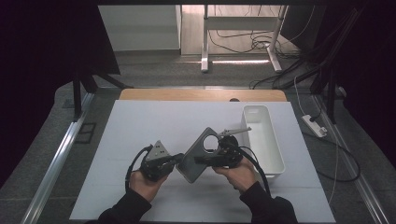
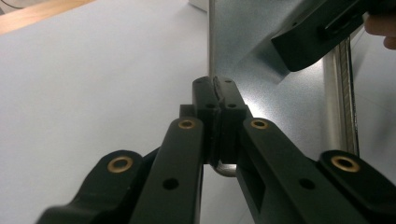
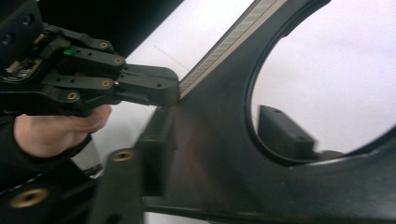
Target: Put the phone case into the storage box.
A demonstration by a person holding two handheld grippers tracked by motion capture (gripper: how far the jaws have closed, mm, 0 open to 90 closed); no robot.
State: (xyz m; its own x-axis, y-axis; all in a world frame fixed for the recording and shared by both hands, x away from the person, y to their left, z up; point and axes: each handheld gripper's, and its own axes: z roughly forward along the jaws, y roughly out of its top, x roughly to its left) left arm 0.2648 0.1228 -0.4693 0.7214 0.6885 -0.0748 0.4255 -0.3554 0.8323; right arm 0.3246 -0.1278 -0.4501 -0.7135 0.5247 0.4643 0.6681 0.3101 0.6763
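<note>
1. So there's a grey metal plate [image 1: 196, 156] with a big round hole in it, held up off the white table [image 1: 140, 126] at a tilt, right between the two hands, a bit right of the middle.
2. The left tongs [image 1: 178, 158] are pressed tight together on the plate's lower left edge. In the left gripper view the pads [image 2: 215, 100] are clamped on the thin rim of the plate [image 2: 280, 102], no gap at all between them.
3. The right tongs [image 1: 205, 159] have the plate between their jaws near the round hole. In the right gripper view one jaw sits on the near face and the other pad [image 3: 282, 133] shows through the hole on the far side. Honestly I can't tell if those pads are actually pressing on the metal or just sitting around it.
4. That same view shows the left tongs [image 3: 170, 91] biting the plate's edge, with the person's hand [image 3: 51, 130] wrapped around the handle.
5. A white plastic bin [image 1: 275, 154] sits on the table just to the right of the right hand, long side running away from the person.
6. A small grey bracket [image 1: 233, 131] is at the top of the right gripper, near the bin's rim.
</note>
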